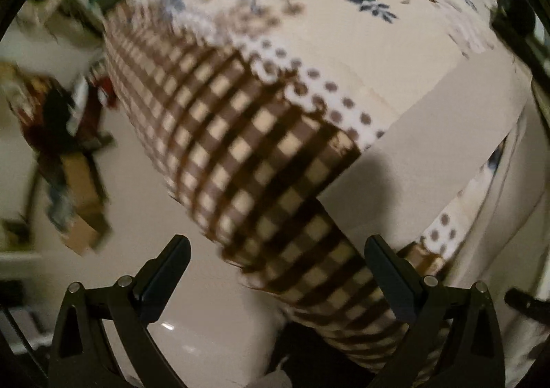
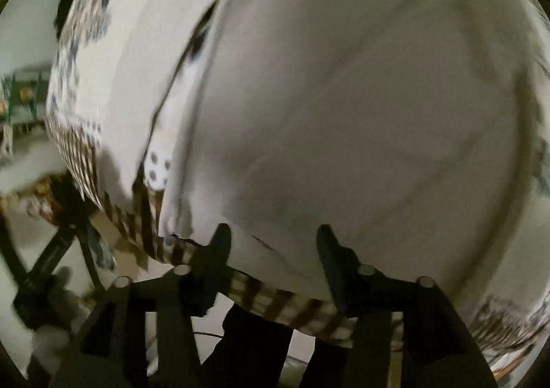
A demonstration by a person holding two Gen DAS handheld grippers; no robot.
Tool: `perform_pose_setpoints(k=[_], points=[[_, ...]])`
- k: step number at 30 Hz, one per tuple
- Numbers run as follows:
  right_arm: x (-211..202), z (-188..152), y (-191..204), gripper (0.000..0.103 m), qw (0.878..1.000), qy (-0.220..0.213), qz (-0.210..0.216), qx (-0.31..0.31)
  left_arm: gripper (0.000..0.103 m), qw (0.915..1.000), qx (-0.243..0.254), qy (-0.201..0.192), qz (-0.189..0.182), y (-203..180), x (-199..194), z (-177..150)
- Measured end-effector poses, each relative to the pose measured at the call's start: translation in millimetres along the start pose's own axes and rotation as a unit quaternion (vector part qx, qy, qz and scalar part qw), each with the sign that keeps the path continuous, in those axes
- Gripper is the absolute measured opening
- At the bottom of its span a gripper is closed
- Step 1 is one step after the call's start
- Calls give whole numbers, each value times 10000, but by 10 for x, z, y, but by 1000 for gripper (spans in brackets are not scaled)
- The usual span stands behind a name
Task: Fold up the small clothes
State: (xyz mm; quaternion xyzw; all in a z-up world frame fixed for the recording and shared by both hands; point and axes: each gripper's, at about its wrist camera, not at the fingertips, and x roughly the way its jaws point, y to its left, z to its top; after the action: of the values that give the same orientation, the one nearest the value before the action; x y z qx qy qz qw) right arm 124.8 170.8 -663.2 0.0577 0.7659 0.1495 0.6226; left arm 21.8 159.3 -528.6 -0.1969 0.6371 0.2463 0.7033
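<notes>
your left gripper (image 1: 276,260) and right gripper (image 2: 271,243) both gape wide, holding nothing. the cream garment (image 1: 395,133) lies flat on the patterned bedspread (image 1: 240,133); likely soft, light, floppy, so pinch its near hem corners.

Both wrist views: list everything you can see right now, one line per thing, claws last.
Pale garment: one, cream or off-white, spread on the bed, filling the right wrist view; its folded edge shows at right in the left wrist view.
Bedcover: one, brown-and-cream check border, dotted white band, blue-brown floral centre, under the garment.
Floor: pale, left of the bed.
Clutter: blurred boxes and dark items on the floor, count unclear.
Left claw: black, open, over the checked border.
Right claw: black, open, at the garment's near edge.
</notes>
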Motion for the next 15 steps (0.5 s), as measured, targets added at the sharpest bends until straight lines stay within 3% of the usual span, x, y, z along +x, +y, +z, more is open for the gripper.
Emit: perform_pose_setpoints(k=[2, 5, 8, 9, 10, 11, 12, 13, 15], points=[[-126, -77, -302, 55, 9992, -81, -55, 392, 103, 9981, -370, 304, -378, 91, 162, 12], [-185, -188, -705, 55, 9950, -40, -176, 978, 102, 9871, -931, 644, -1132, 186, 406, 21], [-141, -252, -1056, 55, 9892, 1, -269, 1444, 95, 9776, -1230, 620, -1592, 139, 512, 74], [-259, -350, -1293, 55, 9875, 11, -234, 1558, 87, 9776, -1214, 551, -1626, 85, 520, 110], [-239, -386, -1393, 55, 9848, 15, -195, 1727, 67, 9810, -1113, 433, -1528, 5, 511, 156], [-248, -399, -1469, 55, 9832, 10, -165, 1818, 56, 9862, -912, 385, -1325, -98, 511, 210], [-227, -432, -1535, 55, 9817, -5, -139, 1898, 35, 9892, -770, 371, -1187, -165, 511, 249], [-212, -465, -1601, 55, 9803, -31, -132, 1972, 22, 9925, -627, 328, -1001, -232, 495, 284], [-200, -509, -1714, 55, 9785, -75, -155, 2057, 8, 9962, -460, 170, -713, -304, 401, 305]])
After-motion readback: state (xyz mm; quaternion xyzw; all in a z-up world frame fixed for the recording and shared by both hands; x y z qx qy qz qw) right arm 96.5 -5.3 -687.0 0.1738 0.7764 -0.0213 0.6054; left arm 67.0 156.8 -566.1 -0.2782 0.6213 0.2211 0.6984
